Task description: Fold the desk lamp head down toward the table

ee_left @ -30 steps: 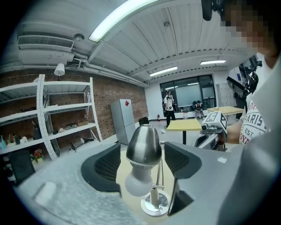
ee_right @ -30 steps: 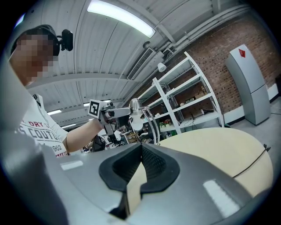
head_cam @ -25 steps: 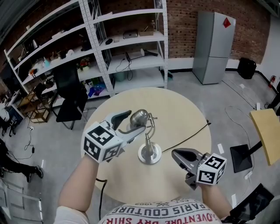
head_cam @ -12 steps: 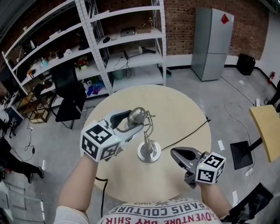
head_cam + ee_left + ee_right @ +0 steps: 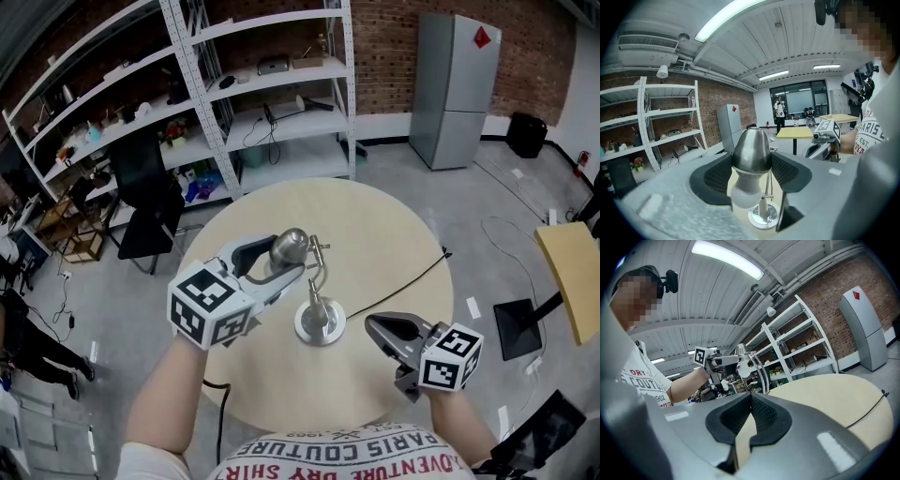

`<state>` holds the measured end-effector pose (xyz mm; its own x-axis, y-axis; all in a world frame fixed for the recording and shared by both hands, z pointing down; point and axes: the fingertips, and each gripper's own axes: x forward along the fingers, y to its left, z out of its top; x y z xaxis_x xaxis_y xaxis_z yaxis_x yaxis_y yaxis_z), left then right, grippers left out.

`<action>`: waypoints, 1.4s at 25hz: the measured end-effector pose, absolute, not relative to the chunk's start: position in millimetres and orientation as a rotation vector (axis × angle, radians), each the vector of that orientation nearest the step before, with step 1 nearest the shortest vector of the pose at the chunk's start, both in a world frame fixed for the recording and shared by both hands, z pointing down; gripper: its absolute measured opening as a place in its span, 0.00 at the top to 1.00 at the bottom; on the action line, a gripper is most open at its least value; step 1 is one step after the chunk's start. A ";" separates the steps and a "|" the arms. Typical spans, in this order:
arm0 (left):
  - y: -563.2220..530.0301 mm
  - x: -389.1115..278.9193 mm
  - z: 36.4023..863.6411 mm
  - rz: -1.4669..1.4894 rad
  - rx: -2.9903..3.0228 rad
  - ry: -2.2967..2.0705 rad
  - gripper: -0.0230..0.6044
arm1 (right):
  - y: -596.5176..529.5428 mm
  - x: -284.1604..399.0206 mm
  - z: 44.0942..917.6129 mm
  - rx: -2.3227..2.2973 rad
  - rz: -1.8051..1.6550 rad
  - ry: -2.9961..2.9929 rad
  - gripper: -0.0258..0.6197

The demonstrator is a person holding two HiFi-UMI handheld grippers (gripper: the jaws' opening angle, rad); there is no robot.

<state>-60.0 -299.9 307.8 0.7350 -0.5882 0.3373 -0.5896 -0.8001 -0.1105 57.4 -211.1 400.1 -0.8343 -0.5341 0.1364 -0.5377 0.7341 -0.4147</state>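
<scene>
L gripper (image 5: 286, 260) jaws just closed onto lamp head (image 5: 292, 245), gripping both sides; R gripper (image 5: 372, 324) shut tight, empty.

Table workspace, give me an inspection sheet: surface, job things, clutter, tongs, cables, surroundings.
Surface: round table, pale, bare but for the lamp.
Job's things: lamp upright on its base, head raised.
Clutter: nothing seen.
Grippers: left tongs have just been closing and press on the head; right tongs shut, empty, apart from the lamp.
Cables: black cable runs from near the base over the table's right edge.
Surroundings: shelves, fridge, chair.
</scene>
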 end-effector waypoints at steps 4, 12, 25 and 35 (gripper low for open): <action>-297.5 -65.9 307.2 0.561 2.910 -0.987 0.56 | -211.9 56.3 401.1 0.898 0.706 -2.910 0.96; -294.9 -85.4 315.5 0.501 2.898 -0.981 0.56 | -215.4 45.1 417.5 0.890 0.734 -2.889 0.96; -287.2 -112.9 331.4 0.448 2.900 -0.965 0.56 | -222.3 28.2 436.0 0.918 0.687 -2.838 0.96; -280.7 -130.5 339.1 0.391 2.893 -0.948 0.57 | -221.3 22.8 436.3 0.945 0.668 -2.823 0.96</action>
